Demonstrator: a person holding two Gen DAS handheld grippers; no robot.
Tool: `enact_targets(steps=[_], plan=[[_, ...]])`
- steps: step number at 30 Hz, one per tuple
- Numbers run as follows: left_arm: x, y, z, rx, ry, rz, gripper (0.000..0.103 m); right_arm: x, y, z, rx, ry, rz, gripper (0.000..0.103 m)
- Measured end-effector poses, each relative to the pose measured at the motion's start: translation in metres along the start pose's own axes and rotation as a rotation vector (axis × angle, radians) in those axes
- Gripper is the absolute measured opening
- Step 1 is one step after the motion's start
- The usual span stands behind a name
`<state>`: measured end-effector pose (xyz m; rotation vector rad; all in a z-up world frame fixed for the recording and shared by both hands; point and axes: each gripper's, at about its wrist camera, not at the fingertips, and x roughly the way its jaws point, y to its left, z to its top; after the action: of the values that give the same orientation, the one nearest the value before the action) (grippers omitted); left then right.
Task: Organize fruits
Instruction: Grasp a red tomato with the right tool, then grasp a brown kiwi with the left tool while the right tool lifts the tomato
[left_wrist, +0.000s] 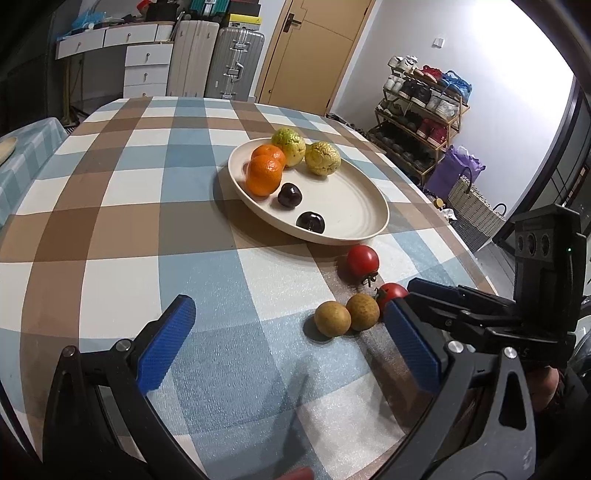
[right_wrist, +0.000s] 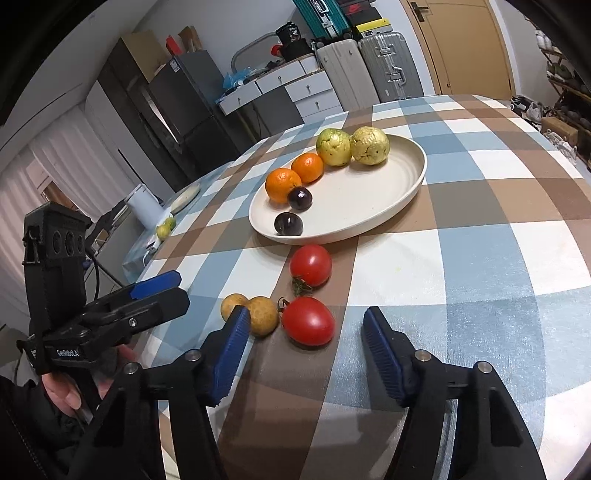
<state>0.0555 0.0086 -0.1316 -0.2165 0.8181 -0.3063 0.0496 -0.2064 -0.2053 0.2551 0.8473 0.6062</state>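
Note:
A cream plate (left_wrist: 354, 206) (right_wrist: 388, 192) on the checked tablecloth holds two oranges (left_wrist: 263, 173) (right_wrist: 282, 182), two yellow-green guavas (left_wrist: 322, 158) (right_wrist: 369, 145) and two dark plums (left_wrist: 310, 221) (right_wrist: 288, 223). In front of the plate lie two red tomatoes (left_wrist: 363, 260) (right_wrist: 308, 320) and two small brown longans (left_wrist: 332, 318) (right_wrist: 263, 315). My left gripper (left_wrist: 291, 332) is open and empty, low over the cloth left of the longans. My right gripper (right_wrist: 306, 325) is open, its fingers on either side of the near tomato, not touching it.
The checked table (left_wrist: 129, 221) ends at a rounded edge on the right. A shoe rack (left_wrist: 424, 103), bags (left_wrist: 472, 206), suitcases (left_wrist: 236, 62) and a drawer unit (left_wrist: 144, 62) stand beyond. A side table with a white jug (right_wrist: 146, 206) is at left.

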Motion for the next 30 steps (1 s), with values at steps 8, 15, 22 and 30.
enact_targets(steps=[8, 15, 22, 30], plan=[[0.001, 0.0, -0.002, -0.002, 0.005, 0.002, 0.102, 0.004, 0.002, -0.002, -0.011, 0.027, -0.006, 0.036], [0.004, 0.0, -0.003, 0.007, 0.02, 0.006, 0.102, 0.004, 0.002, -0.004, -0.009, 0.02, 0.004, 0.029], [0.016, -0.002, -0.002, 0.02, 0.077, -0.011, 0.102, -0.011, -0.007, 0.0, 0.018, -0.034, 0.011, 0.029], [0.028, -0.003, 0.001, 0.003, 0.108, -0.053, 0.081, -0.022, -0.014, 0.005, 0.028, -0.071, 0.015, 0.029]])
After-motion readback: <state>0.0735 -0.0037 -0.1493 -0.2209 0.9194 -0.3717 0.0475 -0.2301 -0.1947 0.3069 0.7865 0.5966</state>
